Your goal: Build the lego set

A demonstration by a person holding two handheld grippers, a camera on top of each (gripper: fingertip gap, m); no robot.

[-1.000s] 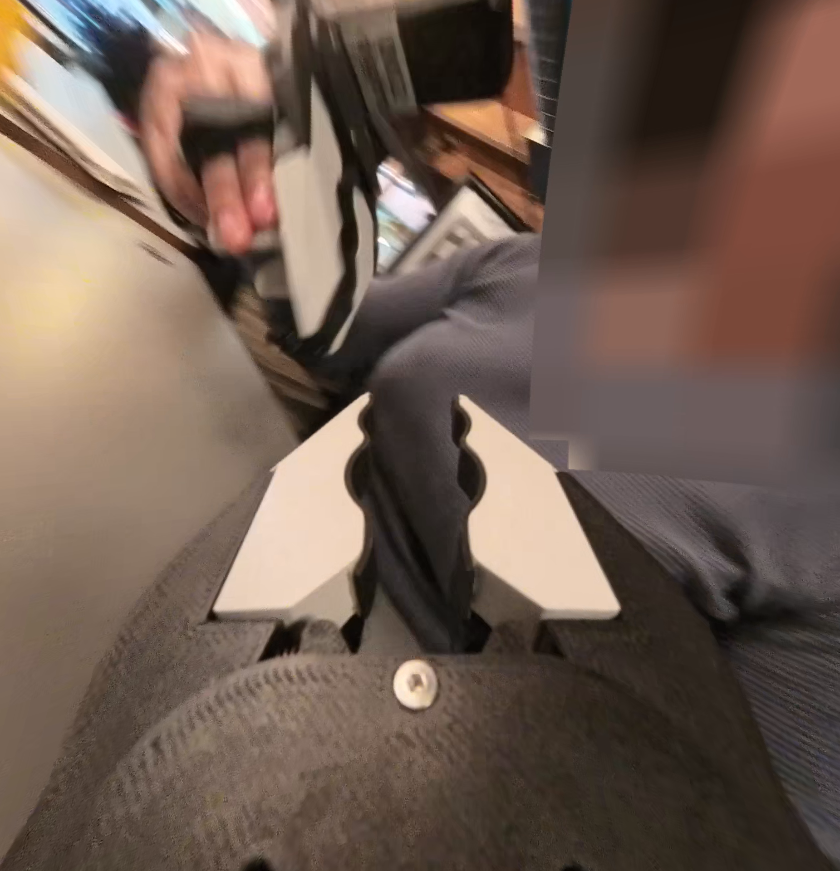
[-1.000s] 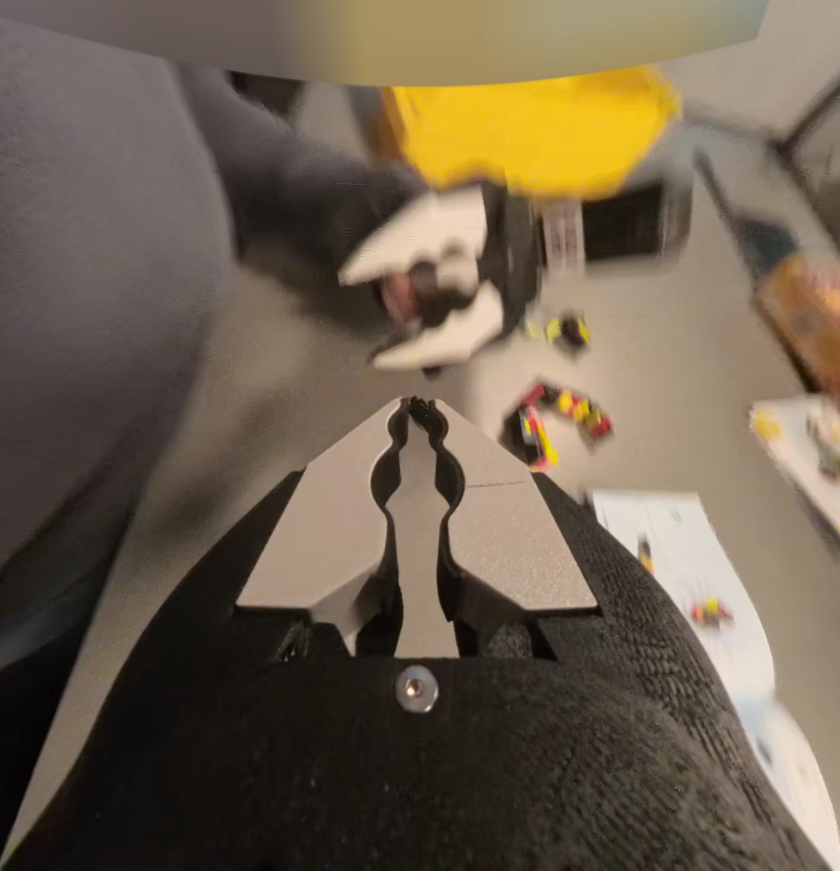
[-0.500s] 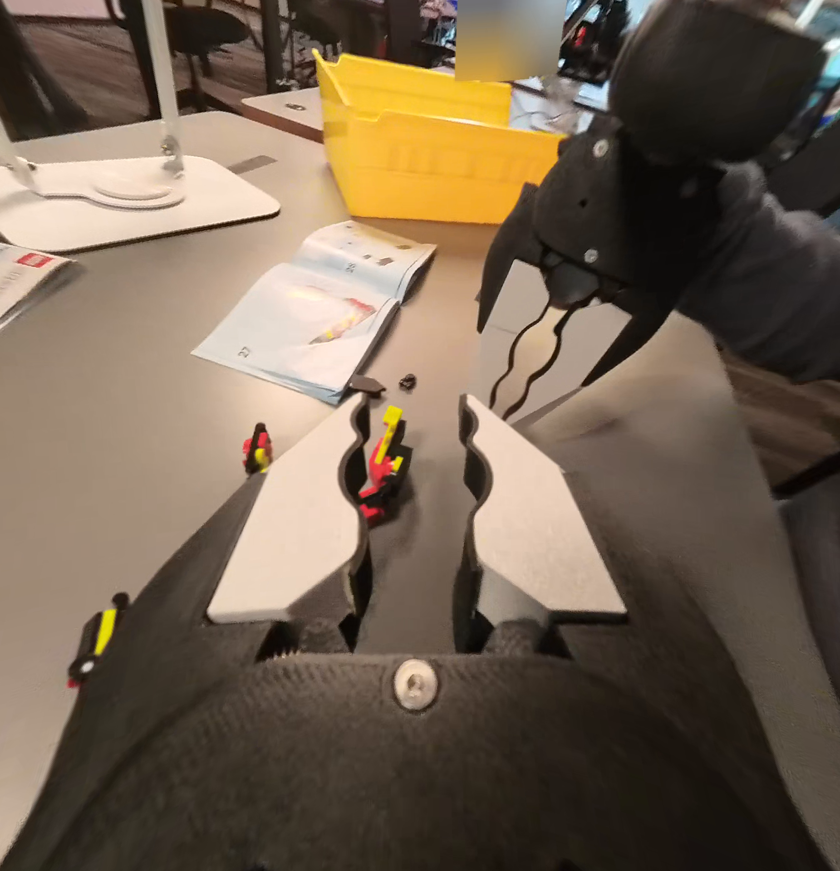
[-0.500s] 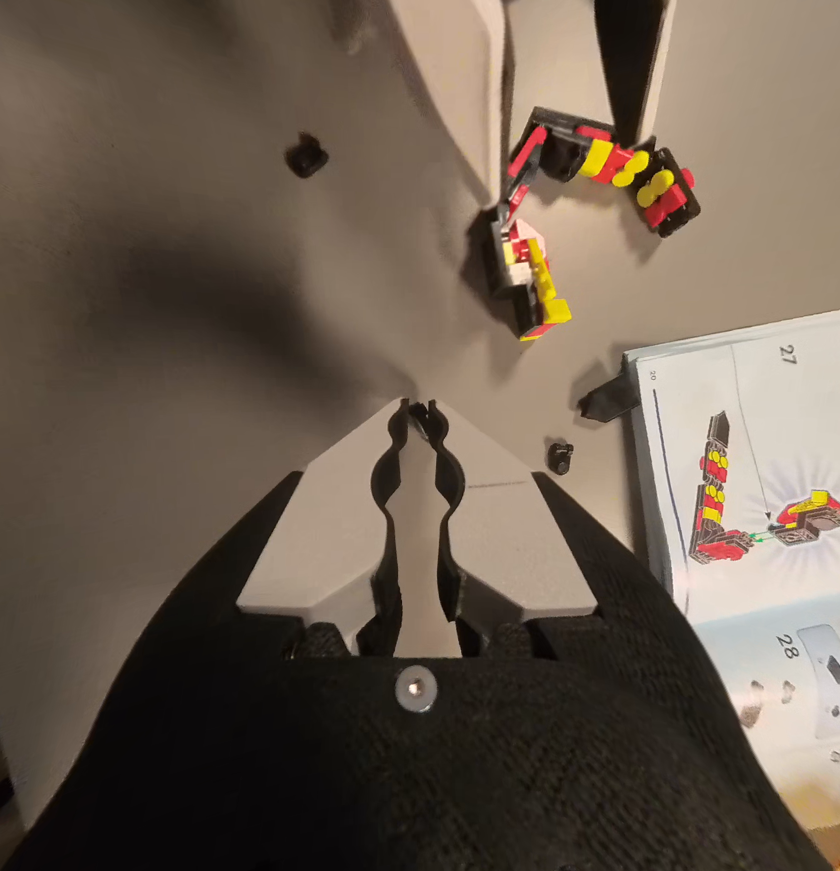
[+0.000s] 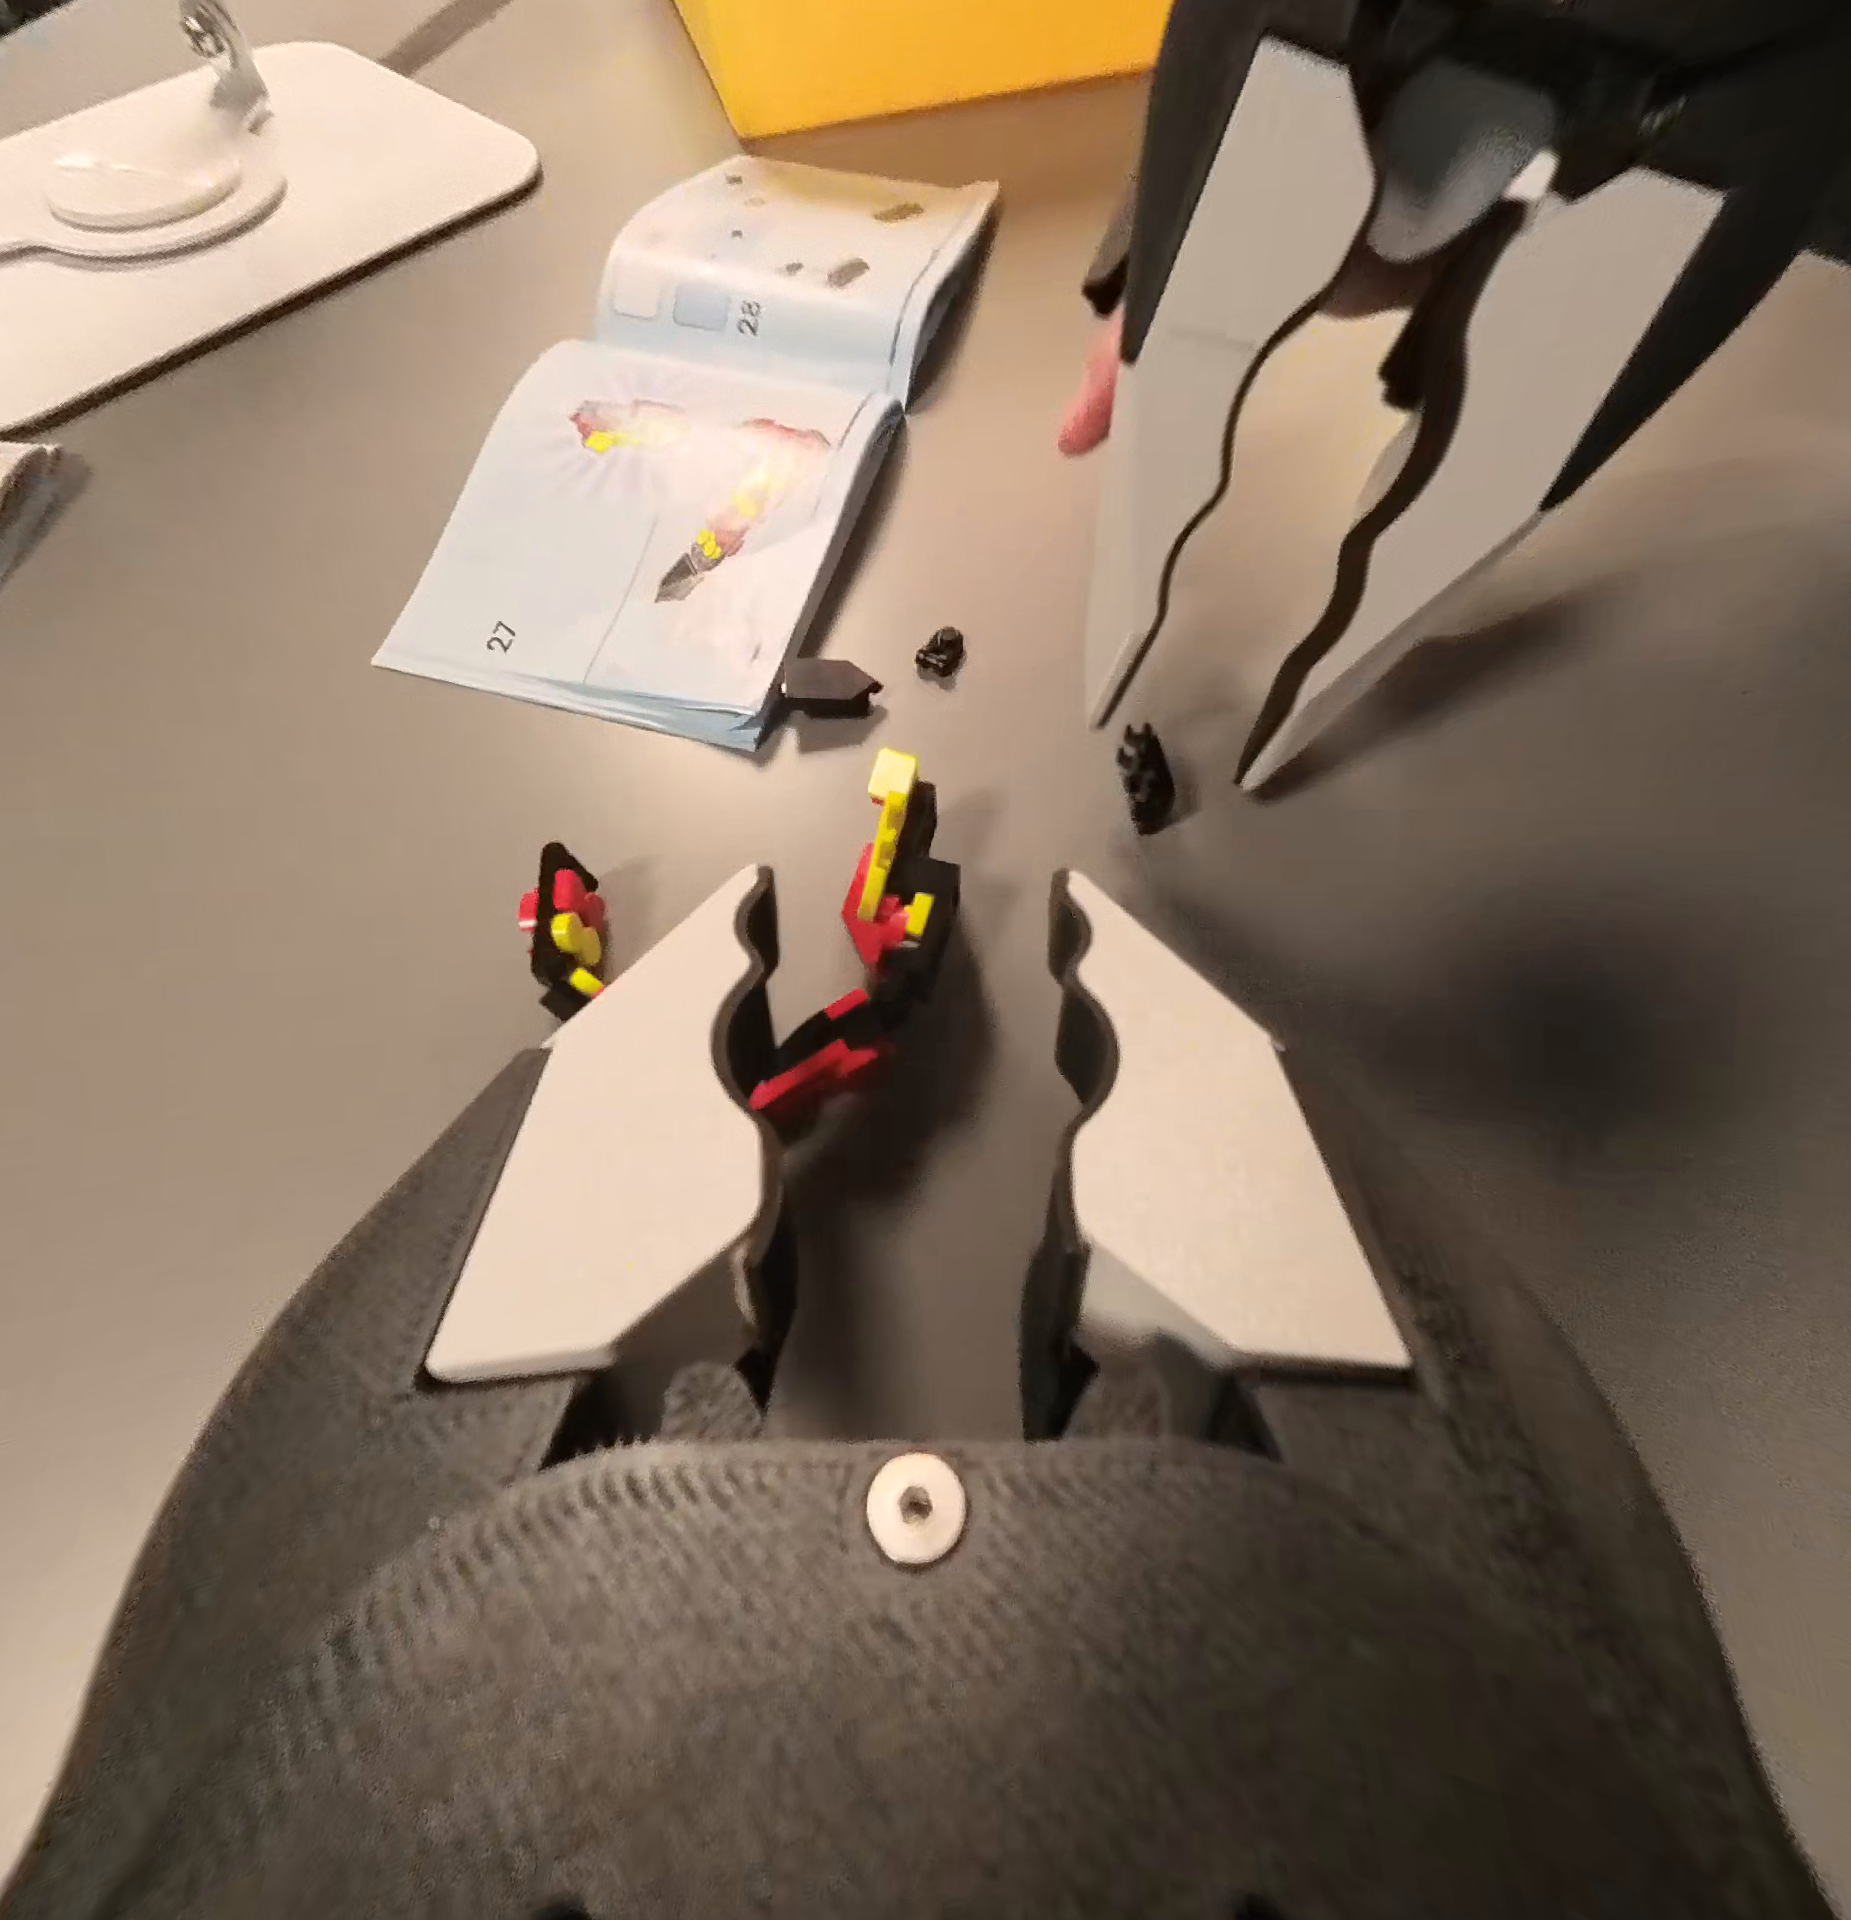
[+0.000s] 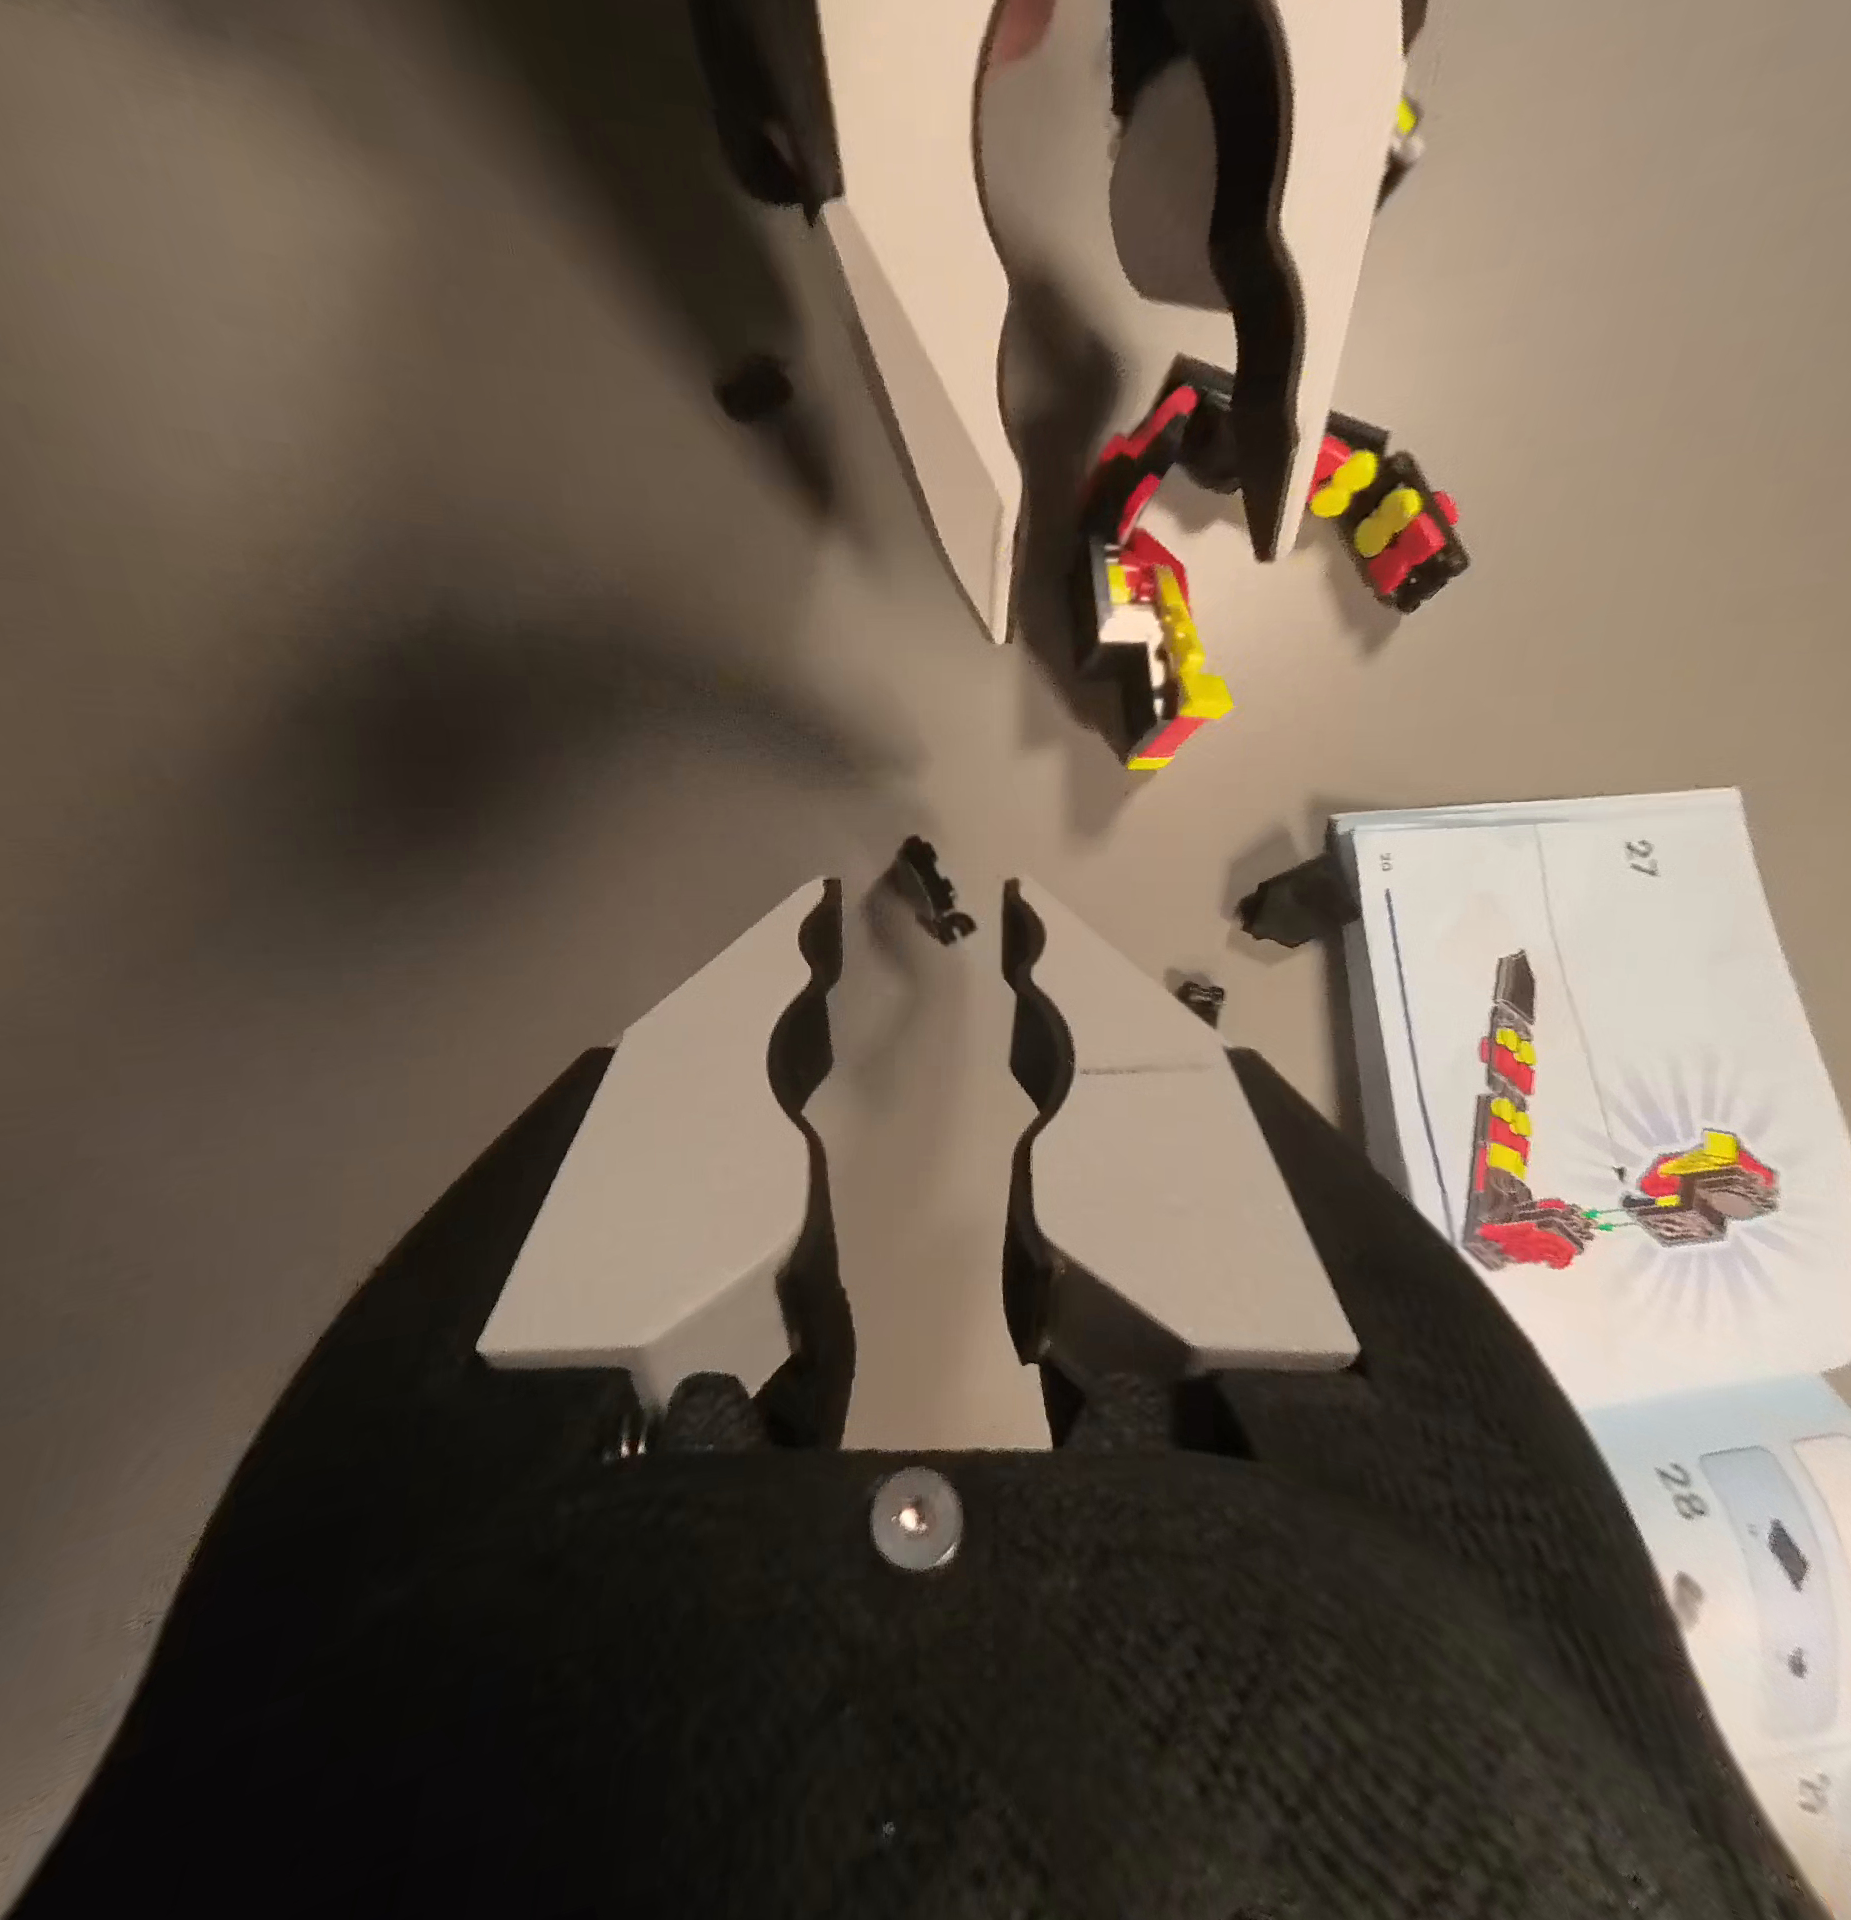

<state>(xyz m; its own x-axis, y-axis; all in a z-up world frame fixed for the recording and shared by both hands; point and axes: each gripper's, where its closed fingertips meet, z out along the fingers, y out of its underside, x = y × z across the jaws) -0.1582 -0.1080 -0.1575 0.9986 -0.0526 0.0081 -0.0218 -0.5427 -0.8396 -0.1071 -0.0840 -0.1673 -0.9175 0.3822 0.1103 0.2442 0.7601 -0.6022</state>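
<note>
A red, yellow and black lego build (image 5: 885, 935) lies on the grey table between the fingers of my open left gripper (image 5: 910, 883). Its far end (image 5: 562, 930) shows beyond the left finger. In the right wrist view the build (image 6: 1149, 644) lies under the left gripper (image 6: 1139, 582), one finger crossing it. My right gripper (image 6: 921, 885) is open, with a tiny black piece (image 6: 931, 894) loose between its fingertips. It shows in the left wrist view (image 5: 1175, 748) pointing down next to that piece (image 5: 1144, 779).
An open instruction booklet (image 5: 692, 468) (image 6: 1627, 1091) lies nearby, a black slope piece (image 5: 827, 686) at its corner and a small black piece (image 5: 942, 649) beside it. A yellow bin (image 5: 900, 62) and a white lamp base (image 5: 173, 177) stand farther back.
My right gripper was shut on the tiny black piece and has opened, letting it go. My left gripper has moved closer over the build, which now sits between its fingers.
</note>
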